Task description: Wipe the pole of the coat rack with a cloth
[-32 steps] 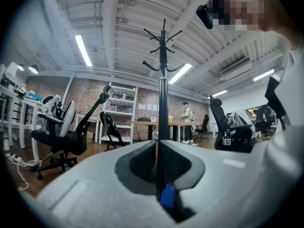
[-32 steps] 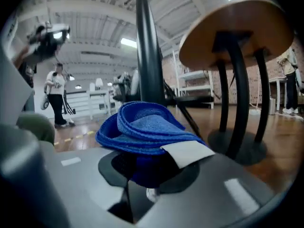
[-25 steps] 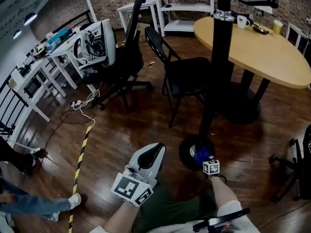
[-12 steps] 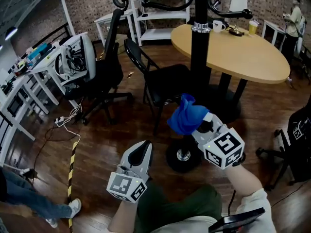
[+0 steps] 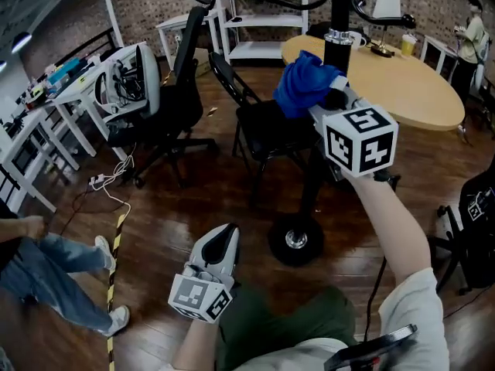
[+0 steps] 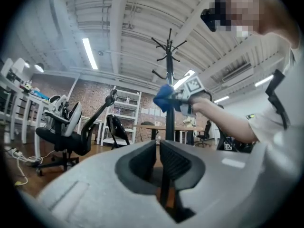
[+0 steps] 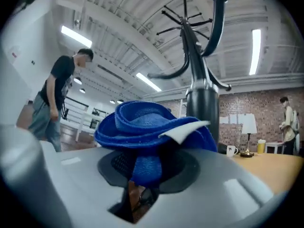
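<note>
The black coat rack pole rises from a round base on the wooden floor, with a silver collar high up. My right gripper is raised and shut on a bunched blue cloth, which sits against the left side of the pole just below the collar. In the right gripper view the cloth hides the jaws of the right gripper, with the pole right behind. My left gripper hangs low near my lap, shut and holding nothing. From the left gripper I see the pole and the cloth.
A round wooden table with a lamp and a mug stands behind the pole. A black chair and an office chair stand to its left. White desks line the left wall. A person's legs are at lower left.
My right gripper has lifted the blue cloth from the base of the pole up to just under the silver collar. The left gripper has barely moved.
</note>
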`<state>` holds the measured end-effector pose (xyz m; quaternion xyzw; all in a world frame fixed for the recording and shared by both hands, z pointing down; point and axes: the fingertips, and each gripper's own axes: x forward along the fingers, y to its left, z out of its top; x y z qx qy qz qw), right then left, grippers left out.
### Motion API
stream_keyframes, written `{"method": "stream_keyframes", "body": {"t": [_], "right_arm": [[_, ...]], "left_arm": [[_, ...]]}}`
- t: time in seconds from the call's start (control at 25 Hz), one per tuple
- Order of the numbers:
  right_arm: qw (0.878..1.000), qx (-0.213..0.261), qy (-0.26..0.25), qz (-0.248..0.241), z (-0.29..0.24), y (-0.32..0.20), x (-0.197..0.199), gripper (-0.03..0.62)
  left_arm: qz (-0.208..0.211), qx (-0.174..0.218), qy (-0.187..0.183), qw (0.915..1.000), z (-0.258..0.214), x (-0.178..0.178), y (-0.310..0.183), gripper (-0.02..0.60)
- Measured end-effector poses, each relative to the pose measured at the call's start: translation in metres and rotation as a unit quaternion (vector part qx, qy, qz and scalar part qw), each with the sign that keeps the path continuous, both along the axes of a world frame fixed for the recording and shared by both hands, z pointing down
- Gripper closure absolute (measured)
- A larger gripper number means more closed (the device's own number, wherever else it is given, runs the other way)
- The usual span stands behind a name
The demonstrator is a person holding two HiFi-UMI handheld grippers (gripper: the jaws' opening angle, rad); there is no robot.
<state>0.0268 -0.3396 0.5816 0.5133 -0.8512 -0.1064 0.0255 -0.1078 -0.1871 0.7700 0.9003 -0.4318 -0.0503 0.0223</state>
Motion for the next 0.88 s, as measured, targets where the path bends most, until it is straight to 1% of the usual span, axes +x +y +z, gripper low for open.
{"method": "stream_keyframes", "body": {"t": [0.08, 0.12, 0.24, 0.28, 0.32, 0.4, 0.44, 0.52, 0.6, 0.64, 0.72, 0.76, 0.8, 0.84, 0.88], "right_arm": [[0.999, -0.028, 0.018, 0.009, 0.082, -0.002, -0.006, 0.491], [0.998, -0.054, 0.014, 0.01, 0.135, -0.003, -0.007, 0.491], [0.989, -0.145, -0.018, 0.021, 0.325, -0.006, -0.006, 0.491], [0.985, -0.167, -0.015, 0.025, 0.391, -0.006, -0.007, 0.491], [0.982, -0.189, 0.0, 0.03, 0.456, -0.004, -0.007, 0.491], [0.968, -0.243, 0.038, 0.045, 0.57, 0.003, -0.002, 0.491], [0.96, -0.27, 0.047, 0.053, 0.615, 0.008, 0.002, 0.491], [0.946, -0.315, 0.047, 0.064, 0.681, 0.019, 0.008, 0.491], [0.936, -0.342, 0.048, 0.063, 0.719, 0.037, 0.012, 0.491], [0.936, -0.344, 0.052, 0.057, 0.724, 0.044, 0.013, 0.491], [0.941, -0.33, 0.056, 0.047, 0.706, 0.046, 0.011, 0.491], [0.946, -0.317, 0.049, 0.044, 0.683, 0.042, 0.009, 0.491], [0.953, -0.299, 0.035, 0.04, 0.647, 0.036, 0.005, 0.491], [0.96, -0.277, 0.015, 0.034, 0.6, 0.032, 0.001, 0.491], [0.968, -0.25, -0.008, 0.027, 0.541, 0.03, -0.002, 0.491]], "left_arm": [[0.0, -0.007, -0.002, 1.0, 0.007, -0.003, 0.002, 0.558], [-0.001, -0.011, -0.003, 0.9999, 0.01, -0.005, 0.004, 0.558], [-0.001, -0.02, -0.006, 0.9998, 0.019, -0.009, 0.008, 0.558], [-0.001, -0.023, -0.007, 0.9997, 0.022, -0.011, 0.009, 0.558], [0.0, -0.027, -0.008, 0.9996, 0.025, -0.012, 0.01, 0.558], [0.0, -0.033, -0.011, 0.9994, 0.031, -0.015, 0.013, 0.558], [0.0, -0.036, -0.012, 0.9993, 0.034, -0.017, 0.015, 0.558], [0.0, -0.041, -0.013, 0.9991, 0.04, -0.02, 0.017, 0.558], [-0.001, -0.046, -0.013, 0.9989, 0.045, -0.023, 0.017, 0.558], [-0.003, -0.047, -0.012, 0.9988, 0.047, -0.025, 0.016, 0.558], [-0.005, -0.049, -0.009, 0.9987, 0.051, -0.027, 0.011, 0.558], [-0.006, -0.049, -0.007, 0.9987, 0.052, -0.027, 0.008, 0.558], [-0.006, -0.048, -0.006, 0.9988, 0.05, -0.026, 0.004, 0.558], [-0.003, -0.044, -0.005, 0.999, 0.046, -0.022, 0.001, 0.558], [0.001, -0.037, -0.005, 0.9993, 0.04, -0.017, -0.002, 0.558]]}}
